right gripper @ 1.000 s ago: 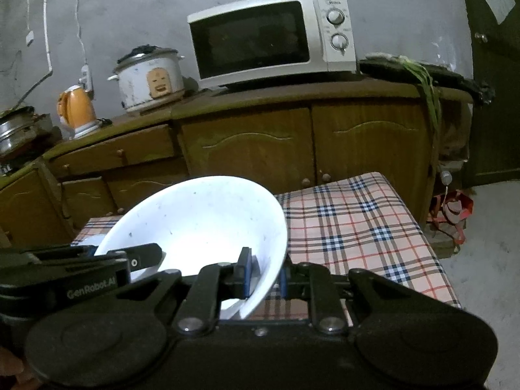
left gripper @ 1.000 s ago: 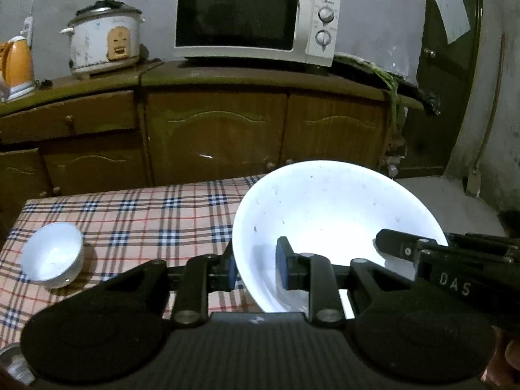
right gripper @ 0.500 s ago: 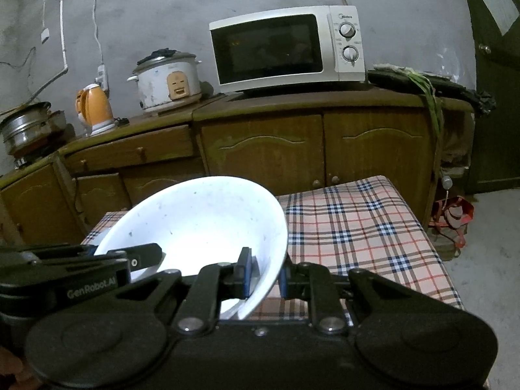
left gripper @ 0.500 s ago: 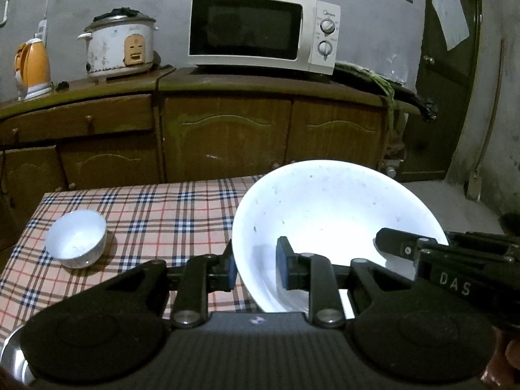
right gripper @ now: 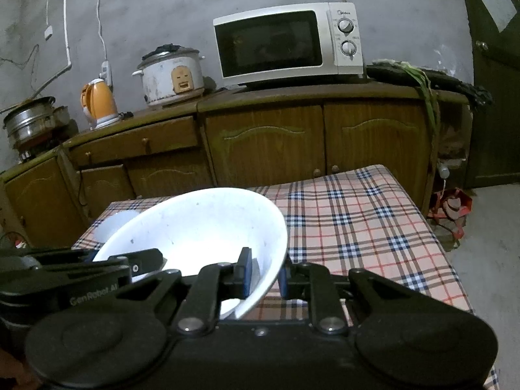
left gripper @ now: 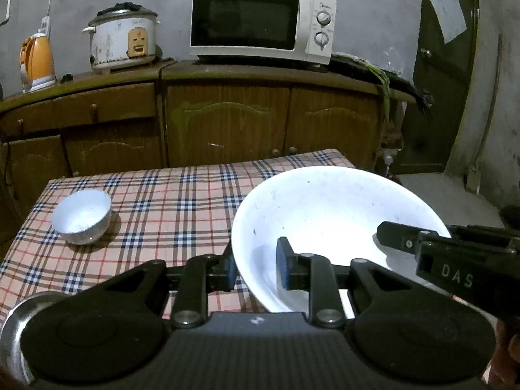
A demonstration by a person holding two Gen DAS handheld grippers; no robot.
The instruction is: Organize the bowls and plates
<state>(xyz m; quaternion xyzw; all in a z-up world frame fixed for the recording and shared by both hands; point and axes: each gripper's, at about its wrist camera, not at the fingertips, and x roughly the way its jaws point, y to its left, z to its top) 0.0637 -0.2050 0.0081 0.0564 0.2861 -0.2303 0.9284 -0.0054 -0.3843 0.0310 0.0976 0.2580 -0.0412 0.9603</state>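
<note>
A large white bowl (left gripper: 328,224) is held above the plaid-clothed table (left gripper: 182,201) by both grippers. My left gripper (left gripper: 256,269) is shut on its left rim. My right gripper (right gripper: 265,274) is shut on its right rim; the bowl also shows in the right wrist view (right gripper: 201,234). A small white bowl (left gripper: 81,216) sits on the table at the far left, apart from both grippers; it peeks out behind the large bowl in the right wrist view (right gripper: 113,226). A metal dish's rim (left gripper: 19,321) shows at the lower left edge.
Wooden cabinets (left gripper: 227,120) stand behind the table with a microwave (left gripper: 260,26), a rice cooker (left gripper: 122,40) and an orange kettle (left gripper: 35,61) on top. A dark door (left gripper: 448,65) is at the right. A red bag (right gripper: 451,208) lies on the floor.
Both grippers, still gripping the large bowl, have lifted and pulled back; more of the table and the small bowl now show. The grips are unchanged.
</note>
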